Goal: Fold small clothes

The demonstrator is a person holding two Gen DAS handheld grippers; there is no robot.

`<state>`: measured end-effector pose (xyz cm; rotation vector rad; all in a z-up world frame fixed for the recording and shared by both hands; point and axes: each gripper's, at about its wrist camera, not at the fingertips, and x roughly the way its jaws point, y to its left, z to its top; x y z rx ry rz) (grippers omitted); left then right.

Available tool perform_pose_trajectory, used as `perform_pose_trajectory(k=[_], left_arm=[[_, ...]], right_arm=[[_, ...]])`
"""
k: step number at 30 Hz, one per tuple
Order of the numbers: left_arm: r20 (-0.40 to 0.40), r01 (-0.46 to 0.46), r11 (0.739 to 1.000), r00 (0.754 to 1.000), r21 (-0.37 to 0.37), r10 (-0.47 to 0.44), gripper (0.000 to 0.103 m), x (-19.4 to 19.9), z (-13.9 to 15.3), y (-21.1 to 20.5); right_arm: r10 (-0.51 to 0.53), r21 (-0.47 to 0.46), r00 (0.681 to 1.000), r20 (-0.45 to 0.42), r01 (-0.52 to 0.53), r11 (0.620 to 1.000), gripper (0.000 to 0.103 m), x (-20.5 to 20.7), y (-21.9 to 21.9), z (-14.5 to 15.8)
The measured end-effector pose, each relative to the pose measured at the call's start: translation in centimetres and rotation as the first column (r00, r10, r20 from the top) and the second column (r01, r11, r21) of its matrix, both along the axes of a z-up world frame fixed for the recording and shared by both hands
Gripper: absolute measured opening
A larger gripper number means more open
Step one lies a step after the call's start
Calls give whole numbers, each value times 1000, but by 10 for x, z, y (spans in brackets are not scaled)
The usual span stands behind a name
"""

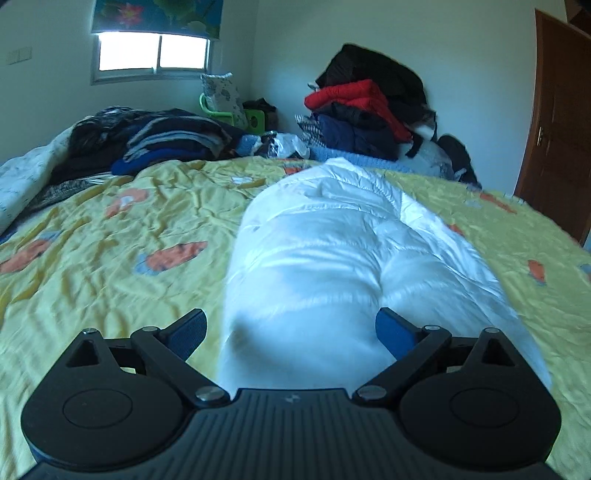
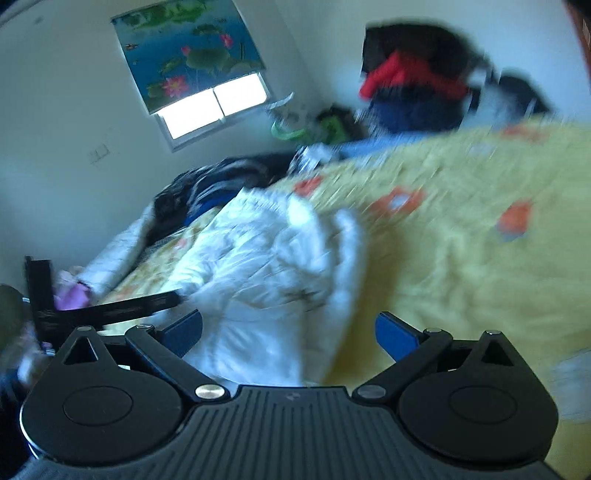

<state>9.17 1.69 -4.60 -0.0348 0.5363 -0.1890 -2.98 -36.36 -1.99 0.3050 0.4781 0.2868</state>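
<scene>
Puffy white quilted jacket (image 1: 332,258) mid yellow bedspread (image 1: 110,258) should be gripped at its hem, since left gripper (image 1: 291,332) and right gripper (image 2: 288,332) are spread wide, nothing held.

A lived-in home bedroom. A bed fills the lower half of the left wrist view under a rumpled yellow quilt (image 1: 110,258) printed with orange shapes. At 11 o'clock a small window (image 1: 151,53) glows beneath a roller blind (image 1: 157,16) painted with lotus flowers. At 1 o'clock jackets are heaped against the white wall, a red puffer jacket (image 1: 354,98) among them. Folded dark clothes (image 1: 166,142) sit at 10 o'clock, and a brown wooden door (image 1: 554,129) stands at 3 o'clock.
</scene>
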Motion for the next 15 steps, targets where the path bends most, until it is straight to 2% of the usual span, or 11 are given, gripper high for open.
perform_pose_trajectory(k=[3,6,9,12,13,15], left_arm=[[36,-5,1000,999,-16,5,99,-37,3,23],[58,-41,999,997,0,41,99,-65,10,58],[100,-119,992,988,45,114,99,-88,29,103],[196,-229,966,959,122,203,99,-107,56,149],[226,-271,952,945,143,236,99,-111,63,162],[252,-337,929,922,150,294,99,-115,76,184]], right_arm=[[-46,-45,996,80,50,998,102,-34,-16,20],[-94,-183,975,200,131,974,102,-71,-27,48],[-114,-385,930,351,254,887,103,-110,-37,76],[-72,-591,885,460,366,719,103,-142,-45,95],[-43,-661,874,484,397,636,103,-149,-46,98],[7,-781,862,506,455,428,103,-160,-50,100]])
